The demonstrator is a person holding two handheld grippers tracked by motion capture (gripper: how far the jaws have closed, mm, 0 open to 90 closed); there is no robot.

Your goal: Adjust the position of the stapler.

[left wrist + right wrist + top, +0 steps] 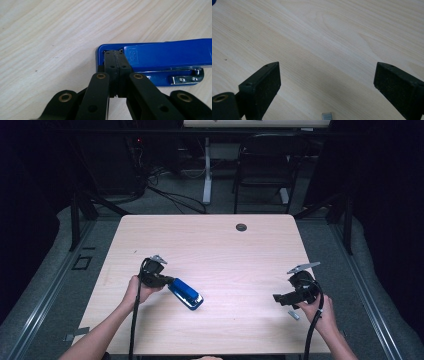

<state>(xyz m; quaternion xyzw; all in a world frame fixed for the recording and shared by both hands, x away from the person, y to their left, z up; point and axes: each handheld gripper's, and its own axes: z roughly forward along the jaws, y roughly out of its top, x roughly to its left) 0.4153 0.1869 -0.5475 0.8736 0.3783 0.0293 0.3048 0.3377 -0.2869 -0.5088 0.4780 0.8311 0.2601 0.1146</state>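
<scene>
Silver staple strip (294, 315) lies on the near right of the surface (225, 245), just beside the right hand; right gripper (327, 82) hovers over it, fingers wide apart, strip at their base. Left gripper (115, 62) has fingers together, tips pressed into the rear end of the blue stapler (186, 293). Stapler's long axis runs near-right to far-left. Judgement: right hand is nearer the strip.

In the left gripper view the blue stapler (160, 58) runs off the right edge, its near corner hidden behind the left claw (115, 56) (pads pressed together). A small metal strip (327, 116) between the right claw's pads is cut by the bottom edge.
</scene>
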